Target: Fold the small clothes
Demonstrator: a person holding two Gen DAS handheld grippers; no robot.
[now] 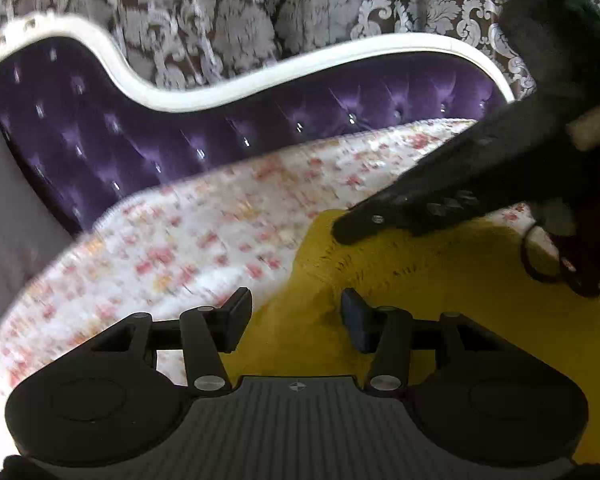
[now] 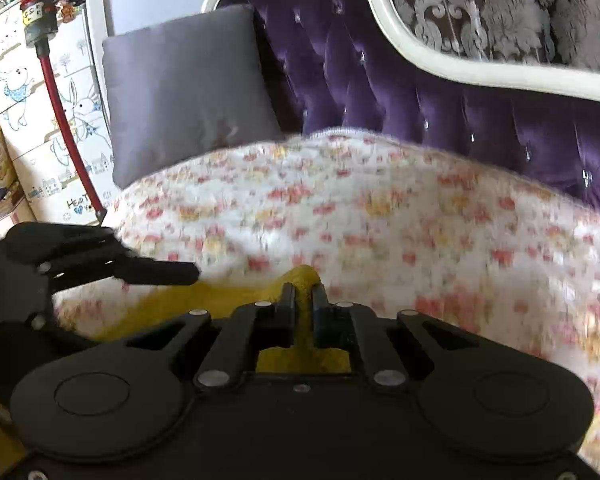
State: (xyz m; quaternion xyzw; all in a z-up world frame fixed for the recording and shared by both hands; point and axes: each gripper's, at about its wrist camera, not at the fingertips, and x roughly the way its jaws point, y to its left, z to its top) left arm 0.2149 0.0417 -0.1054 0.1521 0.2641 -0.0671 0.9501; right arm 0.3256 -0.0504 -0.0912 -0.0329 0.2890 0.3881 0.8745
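A mustard-yellow fuzzy garment [image 1: 440,300] lies on the floral bed cover [image 1: 188,240]. My left gripper [image 1: 296,314] is open just above the garment's left edge, with the cloth lying under the gap and neither pad pressing it. The right gripper [image 1: 350,232] comes in from the right, its tip down on the garment's far edge. In the right wrist view, my right gripper [image 2: 303,292] is shut on a raised fold of the yellow garment [image 2: 305,276], pinched between the pads. The left gripper [image 2: 188,274] shows side-on at the left, beside the yellow cloth.
A purple tufted headboard [image 2: 440,112] with a white curved frame rises behind the bed, with patterned curtains [image 1: 228,20] beyond it. A grey pillow [image 2: 188,92] leans at the bed's left end. Left of the bed are a rabbit-print drawer cabinet [image 2: 40,120] and a red-tubed vacuum [image 2: 60,112].
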